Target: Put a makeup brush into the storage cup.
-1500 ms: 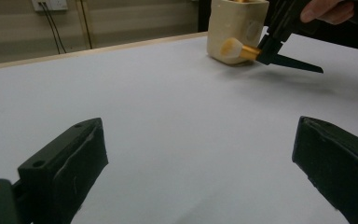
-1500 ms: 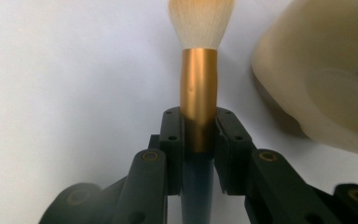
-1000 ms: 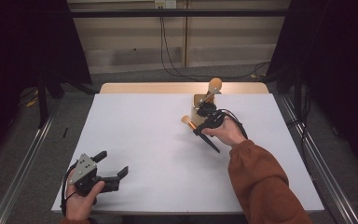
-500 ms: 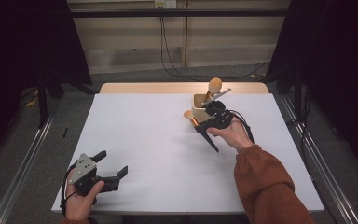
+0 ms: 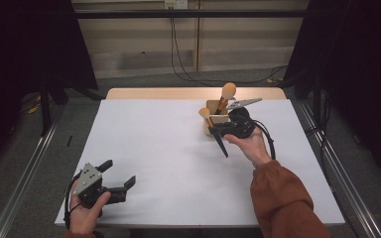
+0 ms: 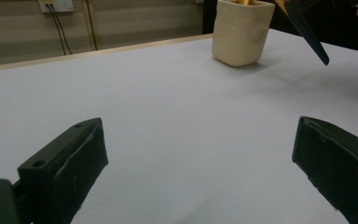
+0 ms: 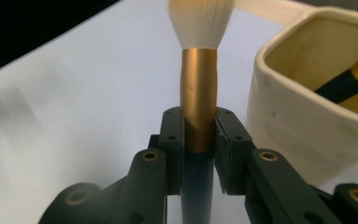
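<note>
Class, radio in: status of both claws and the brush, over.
Right claw shut on makeup brush, beside cream cup. Left claw open, low over the table. One brush in cup; path clear.

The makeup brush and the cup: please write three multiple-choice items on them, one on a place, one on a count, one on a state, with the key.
1. Where does the cup stand on the table?
A. on the far right part
B. at the near left corner
C. at the middle of the near edge

2. How many brushes stand in the cup?
A. none
B. one
C. four

3. What is the state of the right gripper?
A. open, nothing between the jaws
B. shut on the brush
C. shut on the cup's rim

Key:
1. A, the high view shows the cup far from the person, right of the middle.
2. B, one brush in the cup rises from it, its head above the rim.
3. B, in the right gripper view the jaws clamp the brush's gold ferrule, beside the cup.
</note>
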A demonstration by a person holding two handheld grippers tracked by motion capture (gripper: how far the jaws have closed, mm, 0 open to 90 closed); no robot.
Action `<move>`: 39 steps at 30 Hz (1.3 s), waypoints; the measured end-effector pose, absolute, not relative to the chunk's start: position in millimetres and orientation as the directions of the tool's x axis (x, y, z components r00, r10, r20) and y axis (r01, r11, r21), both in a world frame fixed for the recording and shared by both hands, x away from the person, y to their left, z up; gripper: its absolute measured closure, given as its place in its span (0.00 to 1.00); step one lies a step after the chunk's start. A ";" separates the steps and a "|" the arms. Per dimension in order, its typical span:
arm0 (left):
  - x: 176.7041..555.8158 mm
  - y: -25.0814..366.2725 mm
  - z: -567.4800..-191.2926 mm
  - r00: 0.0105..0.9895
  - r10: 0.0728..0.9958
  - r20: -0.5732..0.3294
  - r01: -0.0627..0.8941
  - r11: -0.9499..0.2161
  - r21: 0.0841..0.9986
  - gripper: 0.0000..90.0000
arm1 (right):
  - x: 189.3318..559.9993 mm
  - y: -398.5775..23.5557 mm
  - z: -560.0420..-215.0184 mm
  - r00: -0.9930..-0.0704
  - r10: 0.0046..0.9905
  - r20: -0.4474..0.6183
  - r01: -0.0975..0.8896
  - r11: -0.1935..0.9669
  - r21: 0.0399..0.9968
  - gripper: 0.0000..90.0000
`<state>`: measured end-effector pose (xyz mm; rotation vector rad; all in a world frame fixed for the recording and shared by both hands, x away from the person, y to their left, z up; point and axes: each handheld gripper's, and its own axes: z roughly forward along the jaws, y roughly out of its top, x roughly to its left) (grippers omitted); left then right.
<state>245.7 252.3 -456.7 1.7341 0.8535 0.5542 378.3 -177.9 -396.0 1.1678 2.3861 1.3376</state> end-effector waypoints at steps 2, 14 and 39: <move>245.5 252.3 -456.7 0.633 0.773 -0.047 0.274 -0.167 0.947 0.03 | 376.8 -179.4 -395.8 -0.679 0.700 0.222 0.535 0.264 0.803 0.83; 245.8 253.6 -456.3 0.631 0.774 -0.048 0.270 -0.162 0.949 0.03 | 370.0 -183.5 -400.5 -0.673 0.707 0.217 0.428 0.133 0.894 0.83; 246.4 253.7 -456.3 0.622 0.781 -0.055 0.279 -0.155 0.948 0.03 | 372.4 -191.5 -371.6 -0.668 0.726 0.163 0.267 0.030 0.963 0.83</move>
